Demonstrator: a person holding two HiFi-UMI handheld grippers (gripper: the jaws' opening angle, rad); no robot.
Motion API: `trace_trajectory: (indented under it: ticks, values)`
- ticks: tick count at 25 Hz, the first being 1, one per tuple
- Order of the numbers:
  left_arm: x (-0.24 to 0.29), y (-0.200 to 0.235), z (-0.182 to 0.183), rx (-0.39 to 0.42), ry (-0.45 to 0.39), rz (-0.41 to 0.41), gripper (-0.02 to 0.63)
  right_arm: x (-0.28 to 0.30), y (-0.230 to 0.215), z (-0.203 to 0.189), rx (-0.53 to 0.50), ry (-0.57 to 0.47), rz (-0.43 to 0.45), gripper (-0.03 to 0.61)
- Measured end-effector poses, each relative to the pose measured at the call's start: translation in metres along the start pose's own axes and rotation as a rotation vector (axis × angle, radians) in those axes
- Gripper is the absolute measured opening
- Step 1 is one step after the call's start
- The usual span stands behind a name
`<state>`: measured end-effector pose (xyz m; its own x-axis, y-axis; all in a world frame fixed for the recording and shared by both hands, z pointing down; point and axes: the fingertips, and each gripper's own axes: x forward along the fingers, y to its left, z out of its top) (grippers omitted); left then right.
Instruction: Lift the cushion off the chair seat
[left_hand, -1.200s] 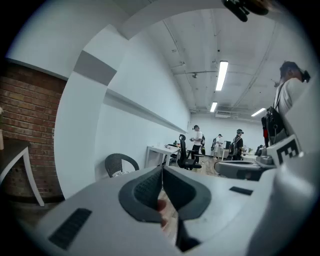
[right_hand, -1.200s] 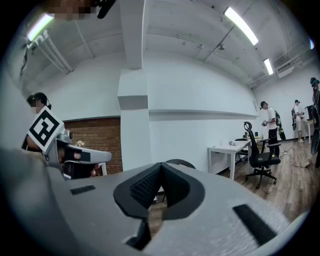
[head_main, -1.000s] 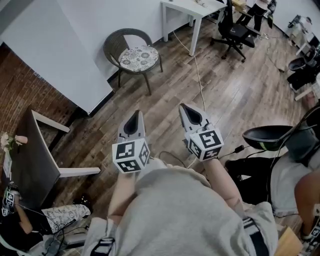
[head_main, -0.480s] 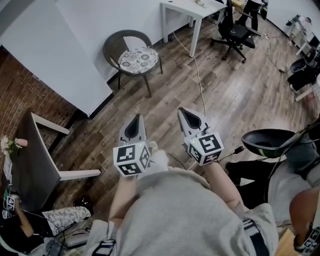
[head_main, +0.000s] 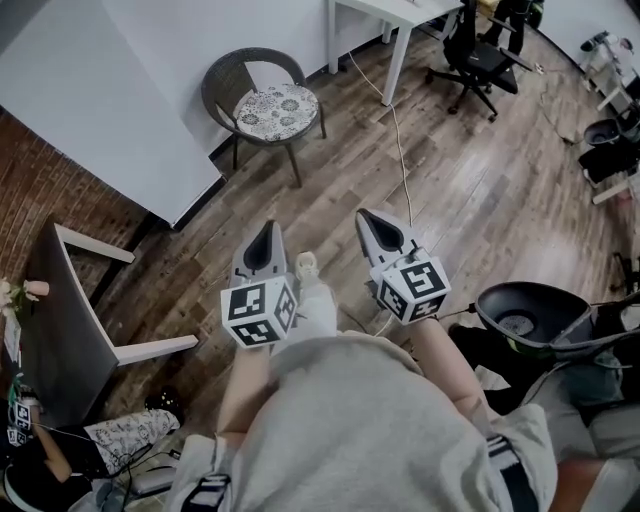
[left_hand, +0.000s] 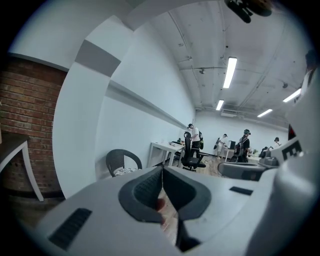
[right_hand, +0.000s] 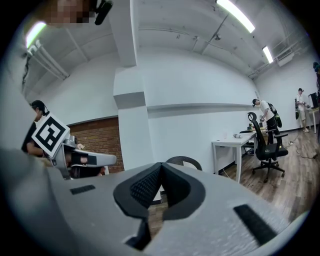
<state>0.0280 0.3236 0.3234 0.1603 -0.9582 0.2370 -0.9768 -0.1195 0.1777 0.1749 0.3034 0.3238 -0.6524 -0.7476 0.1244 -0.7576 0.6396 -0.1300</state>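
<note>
A round wicker chair (head_main: 258, 90) stands against the white wall at the top of the head view, with a patterned cushion (head_main: 277, 106) lying flat on its seat. The chair (left_hand: 122, 162) also shows small in the left gripper view, and its back (right_hand: 184, 162) peeks over the jaws in the right gripper view. My left gripper (head_main: 266, 236) and right gripper (head_main: 366, 217) are held side by side over the wooden floor, well short of the chair. Both are shut with nothing between their jaws.
A white desk (head_main: 400, 12) stands right of the chair, with a cable (head_main: 400, 150) running across the floor. Black office chairs (head_main: 478, 50) sit at the top right. A grey table (head_main: 70, 320) stands at the left by the brick wall. A black bowl-like seat (head_main: 530, 315) is at the right.
Both grippers and the view have moved forward towards the chair, which now sits slightly higher in the frame. The jaws stayed shut.
</note>
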Motion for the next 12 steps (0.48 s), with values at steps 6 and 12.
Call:
trace_trajectory:
  ticks: [6, 12]
  values:
    - [0.051, 0.020, 0.007, -0.011, 0.014, -0.005, 0.009, 0.047, -0.026, 0.001, 0.007, 0.017, -0.009, -0.005]
    - [0.111, 0.051, 0.019, -0.032, 0.032, -0.017, 0.009, 0.109, -0.045, 0.005, -0.008, 0.045, -0.011, -0.005]
